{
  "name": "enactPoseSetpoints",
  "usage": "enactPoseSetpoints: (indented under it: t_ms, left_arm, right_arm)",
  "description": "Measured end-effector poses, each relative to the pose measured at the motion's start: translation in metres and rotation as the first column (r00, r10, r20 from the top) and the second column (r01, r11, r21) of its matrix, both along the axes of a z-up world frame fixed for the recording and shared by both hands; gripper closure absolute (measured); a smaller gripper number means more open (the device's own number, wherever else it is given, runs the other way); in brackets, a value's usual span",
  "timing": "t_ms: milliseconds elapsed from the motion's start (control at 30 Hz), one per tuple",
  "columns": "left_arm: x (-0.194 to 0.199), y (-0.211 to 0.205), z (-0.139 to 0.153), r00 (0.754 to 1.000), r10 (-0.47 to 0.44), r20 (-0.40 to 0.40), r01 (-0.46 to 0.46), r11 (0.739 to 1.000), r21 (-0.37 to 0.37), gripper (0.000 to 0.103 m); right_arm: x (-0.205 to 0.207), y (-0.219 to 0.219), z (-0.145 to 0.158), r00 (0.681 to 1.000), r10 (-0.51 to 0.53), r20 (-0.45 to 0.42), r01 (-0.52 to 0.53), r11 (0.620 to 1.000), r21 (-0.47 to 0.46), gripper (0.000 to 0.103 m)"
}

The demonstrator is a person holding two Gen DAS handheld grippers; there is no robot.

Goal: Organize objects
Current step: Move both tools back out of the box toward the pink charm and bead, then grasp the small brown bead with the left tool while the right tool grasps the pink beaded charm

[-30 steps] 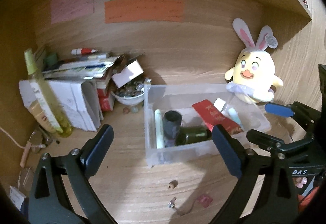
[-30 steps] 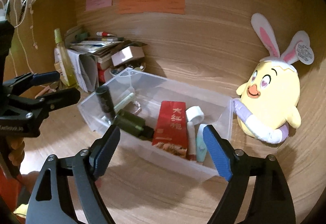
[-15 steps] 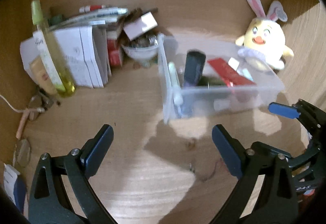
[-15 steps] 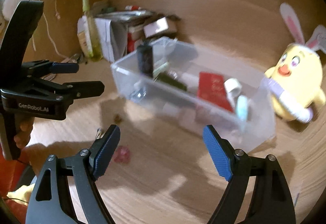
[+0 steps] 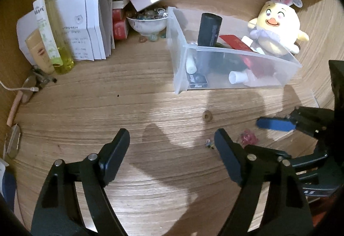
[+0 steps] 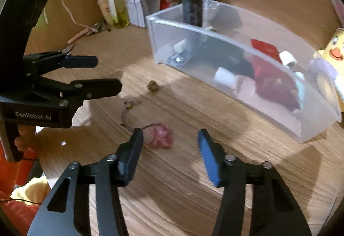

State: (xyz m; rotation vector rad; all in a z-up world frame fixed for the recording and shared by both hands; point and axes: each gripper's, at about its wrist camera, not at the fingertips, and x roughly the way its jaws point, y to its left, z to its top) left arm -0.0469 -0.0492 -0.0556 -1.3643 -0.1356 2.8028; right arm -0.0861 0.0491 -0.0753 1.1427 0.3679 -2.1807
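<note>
- I have the left tool [image 5: 172, 145] pointing down at the wooden counter [image 5: 107, 111]. Its jaws are closing, with nothing between them.
- I have the right tool [image 6: 169, 139] low over the counter too. Its jaws are closing and are still apart; no pad presses on anything.
- A small pink trinket [image 6: 160, 136] lies on the counter just ahead of the right tool's left finger [image 6: 132, 150], close to it. I cannot tell whether they touch.
- A thin metal piece [image 6: 126, 110] and a small brown lump [image 6: 153, 86] lie further ahead, apart from each other.
- The clear plastic bin [image 5: 236, 83] stands beyond them. It holds a black cylinder [image 5: 208, 28], a red packet [image 5: 235, 41] and white tubes.
- A yellow plush chick [image 5: 277, 29] sits behind the bin's far right end.
- A bowl of beads [image 5: 147, 22] stands left of the bin.
</note>
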Motion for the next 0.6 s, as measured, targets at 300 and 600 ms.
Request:
enactPoseSetpoints:
  t_ms: [300, 600]
  left_arm:
    - [-0.016, 0.013, -0.004, 0.998, -0.048, 0.028, 0.048, 0.999, 0.010, 0.039]
    - [-0.039, 0.032, -0.012, 0.993, -0.097, 0.073, 0.096, 0.995, 0.009, 0.056]
  right_arm:
    - [0.001, -0.001, 0.000, 0.999, -0.001, -0.034, 0.002, 1.000, 0.019, 0.083]
    - [-0.008, 0.026, 0.010, 0.995, -0.090, -0.050, 0.090, 0.996, -0.009, 0.083]
